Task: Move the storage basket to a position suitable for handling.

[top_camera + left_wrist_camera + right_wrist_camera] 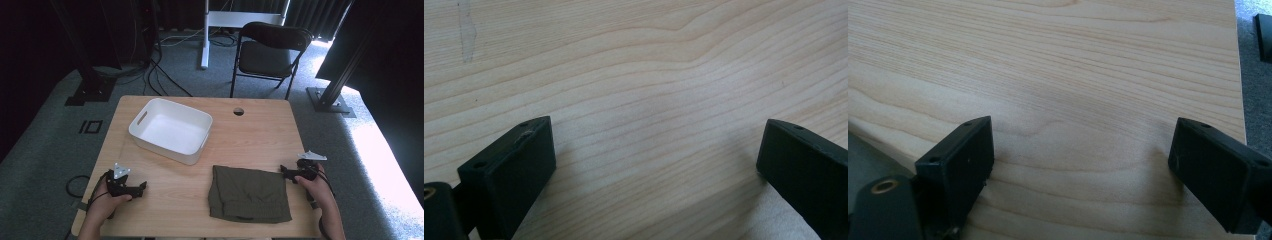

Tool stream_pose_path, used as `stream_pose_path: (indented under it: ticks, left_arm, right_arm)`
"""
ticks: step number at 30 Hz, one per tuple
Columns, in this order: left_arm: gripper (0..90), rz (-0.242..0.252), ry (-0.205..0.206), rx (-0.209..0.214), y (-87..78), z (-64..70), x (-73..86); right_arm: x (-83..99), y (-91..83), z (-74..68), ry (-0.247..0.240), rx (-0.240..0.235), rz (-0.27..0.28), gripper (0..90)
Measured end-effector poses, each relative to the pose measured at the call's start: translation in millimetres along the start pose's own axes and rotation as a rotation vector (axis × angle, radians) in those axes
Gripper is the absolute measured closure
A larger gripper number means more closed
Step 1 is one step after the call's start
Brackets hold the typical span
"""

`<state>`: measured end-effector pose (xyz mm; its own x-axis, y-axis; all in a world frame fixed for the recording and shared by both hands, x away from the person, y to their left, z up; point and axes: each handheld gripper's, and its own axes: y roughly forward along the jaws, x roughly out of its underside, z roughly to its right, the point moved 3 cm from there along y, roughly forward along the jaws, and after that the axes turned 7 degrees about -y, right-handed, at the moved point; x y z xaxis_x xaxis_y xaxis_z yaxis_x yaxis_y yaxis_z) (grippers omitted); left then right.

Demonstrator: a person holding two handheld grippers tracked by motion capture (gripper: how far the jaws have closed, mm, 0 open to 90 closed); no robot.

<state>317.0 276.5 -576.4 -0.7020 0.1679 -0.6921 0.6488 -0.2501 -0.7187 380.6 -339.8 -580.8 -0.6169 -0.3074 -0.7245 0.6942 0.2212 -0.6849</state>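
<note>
Jaws spread and holding nothing on both the left gripper (142, 185) and right gripper (283, 170), the folded olive garment (248, 194) lies near the worktop's (260, 130) near edge, touching the right gripper, bare wood leftward, white bin (171, 130) beyond.

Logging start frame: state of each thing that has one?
Left tongs: open, holding nothing, over bare table.
Right tongs: open, holding nothing.
Shorts: folded, flat, untouched.
Bin: upright, nothing inside.
Chair: unfolded, behind table.
</note>
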Motion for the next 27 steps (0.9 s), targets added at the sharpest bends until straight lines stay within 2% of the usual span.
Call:
stream_pose_path:
  ticks: [3,13,23,27]
  left_arm:
    - [3.4,-0.001,0.007,0.008,-0.6,-1.7,0.4]
    - [5.9,-0.023,0.002,-0.01,-3.5,-17.0,-3.1]
    - [6.1,-0.023,0.002,0.0,-1.2,-24.2,-15.1]
    - [6.1,-0.025,0.007,-0.004,0.9,-27.0,-19.8]
  right_arm:
    - [0.0,0.0,0.0,0.0,0.0,0.0,10.9]
    - [-3.8,1.5,-4.7,0.003,-0.002,-0.004,11.1]
    - [-35.2,-0.7,-17.8,-0.001,-0.015,0.046,11.1]
    - [-48.2,-0.5,-28.1,-0.016,-0.031,0.061,11.1]
